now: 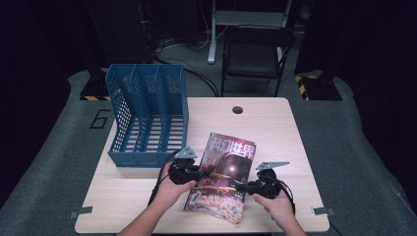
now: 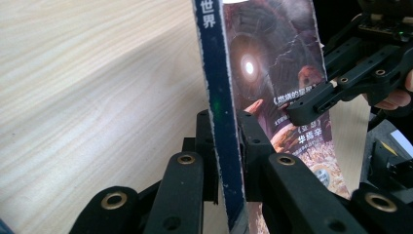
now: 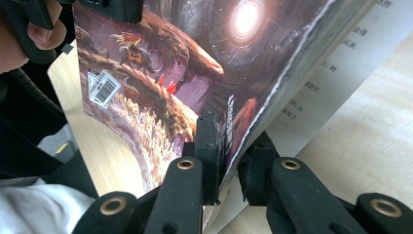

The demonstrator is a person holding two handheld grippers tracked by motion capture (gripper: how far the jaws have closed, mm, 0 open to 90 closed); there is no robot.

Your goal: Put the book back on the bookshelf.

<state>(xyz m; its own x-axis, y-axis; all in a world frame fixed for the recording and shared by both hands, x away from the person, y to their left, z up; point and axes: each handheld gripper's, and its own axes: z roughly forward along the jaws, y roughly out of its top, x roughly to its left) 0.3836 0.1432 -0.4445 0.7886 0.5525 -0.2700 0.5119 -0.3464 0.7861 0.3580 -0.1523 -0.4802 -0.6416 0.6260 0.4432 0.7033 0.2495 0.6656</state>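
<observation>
A magazine (image 1: pixel 227 164) with a dark sci-fi cover lies at the front middle of the wooden table (image 1: pixel 123 196). My left gripper (image 1: pixel 202 173) is shut on its left edge. In the left gripper view the blue spine (image 2: pixel 217 87) stands pinched between the jaws of the left gripper (image 2: pixel 226 124). My right gripper (image 1: pixel 239 186) comes in from the right and is shut on the magazine's right side. In the right gripper view the right gripper (image 3: pixel 234 134) clamps the cover's edge (image 3: pixel 185 68), which is raised off a white printed page (image 3: pixel 331 68) beneath.
A blue three-slot file rack (image 1: pixel 147 115) stands at the table's back left, close to the magazine's far corner. A round cable hole (image 1: pixel 237 109) sits near the back edge. A dark chair (image 1: pixel 255 54) stands beyond the table.
</observation>
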